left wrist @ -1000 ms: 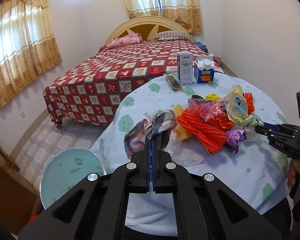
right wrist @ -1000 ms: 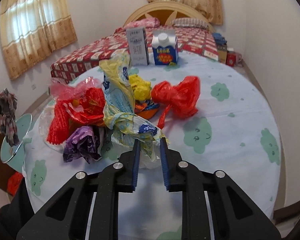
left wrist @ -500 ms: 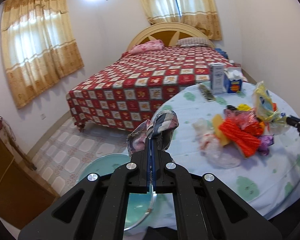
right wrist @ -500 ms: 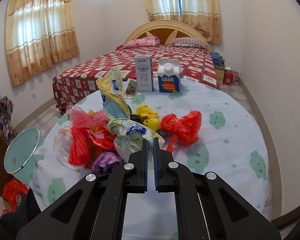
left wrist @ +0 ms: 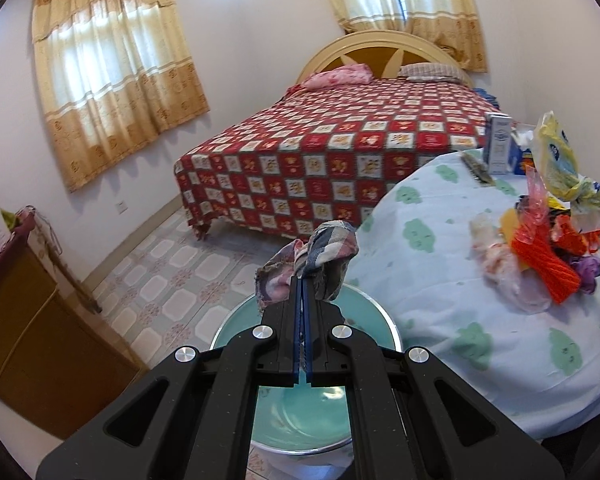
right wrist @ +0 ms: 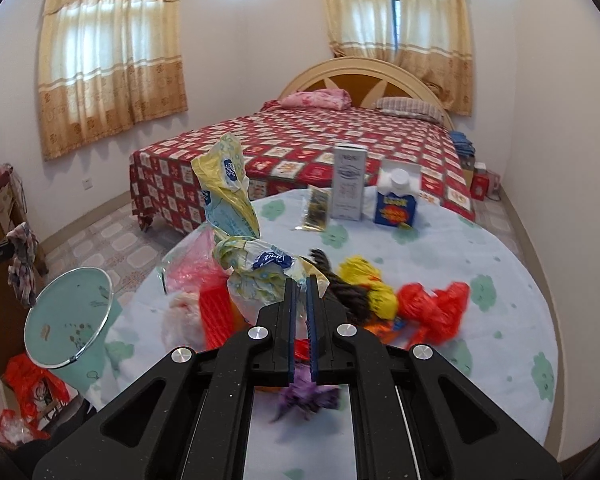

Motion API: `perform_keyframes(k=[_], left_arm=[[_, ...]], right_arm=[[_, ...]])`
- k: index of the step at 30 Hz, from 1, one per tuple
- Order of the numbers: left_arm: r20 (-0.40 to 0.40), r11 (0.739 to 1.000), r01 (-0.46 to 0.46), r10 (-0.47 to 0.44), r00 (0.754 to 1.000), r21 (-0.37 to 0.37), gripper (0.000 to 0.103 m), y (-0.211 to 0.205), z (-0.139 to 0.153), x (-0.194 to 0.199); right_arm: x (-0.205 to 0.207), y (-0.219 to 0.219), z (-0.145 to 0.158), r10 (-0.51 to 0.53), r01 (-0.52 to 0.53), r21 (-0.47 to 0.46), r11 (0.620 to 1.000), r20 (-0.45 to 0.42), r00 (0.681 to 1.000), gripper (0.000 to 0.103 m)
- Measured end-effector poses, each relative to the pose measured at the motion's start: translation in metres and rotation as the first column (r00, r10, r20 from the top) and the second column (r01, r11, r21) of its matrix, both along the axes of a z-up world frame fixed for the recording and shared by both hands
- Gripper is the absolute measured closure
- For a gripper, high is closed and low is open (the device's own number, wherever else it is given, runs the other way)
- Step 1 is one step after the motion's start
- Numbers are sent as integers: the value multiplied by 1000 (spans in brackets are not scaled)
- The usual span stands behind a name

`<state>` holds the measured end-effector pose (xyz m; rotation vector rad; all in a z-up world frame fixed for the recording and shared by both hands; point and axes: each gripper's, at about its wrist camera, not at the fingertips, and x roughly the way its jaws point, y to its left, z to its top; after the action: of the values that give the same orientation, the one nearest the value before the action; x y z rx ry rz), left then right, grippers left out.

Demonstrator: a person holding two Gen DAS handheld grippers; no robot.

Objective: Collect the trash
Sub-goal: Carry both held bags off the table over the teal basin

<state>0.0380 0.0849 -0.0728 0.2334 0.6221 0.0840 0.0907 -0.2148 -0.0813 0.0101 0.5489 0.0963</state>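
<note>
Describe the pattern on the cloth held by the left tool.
Plaid in grey, navy and white, with a pinkish faded side. The cloth shows best in the left wrist view, pinched by the left tool.

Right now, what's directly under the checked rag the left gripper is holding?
The checked rag hangs from the left gripper above the teal bin. The jaws cover most of the bin's inside, so its contents cannot be seen.

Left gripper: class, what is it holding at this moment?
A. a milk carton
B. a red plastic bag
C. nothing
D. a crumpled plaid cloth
D: the left gripper is shut on a crumpled plaid cloth, held above the teal bin.
</note>
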Motion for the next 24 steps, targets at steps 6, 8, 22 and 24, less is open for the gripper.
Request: perform_keyframes(k=[6, 8, 22, 24], left_arm=[[-9, 999, -33, 33, 999, -11, 102, 18, -3, 0], [-9, 999, -41, 41, 999, -14, 102, 21, -3, 1], [2, 991, -132, 132, 991, -14, 102, 55, -2, 4], [5, 989, -144, 144, 990, -15, 102, 60, -2, 5]], right_arm=[[2, 7, 9, -18, 19, -19, 1000, 22, 1000, 97], [3, 7, 14, -26, 26, -17, 999, 32, 999, 97], [27, 80, 30, 116, -113, -51, 992, 52, 992, 97], [29, 90, 30, 135, -132, -55, 990, 54, 989, 97]])
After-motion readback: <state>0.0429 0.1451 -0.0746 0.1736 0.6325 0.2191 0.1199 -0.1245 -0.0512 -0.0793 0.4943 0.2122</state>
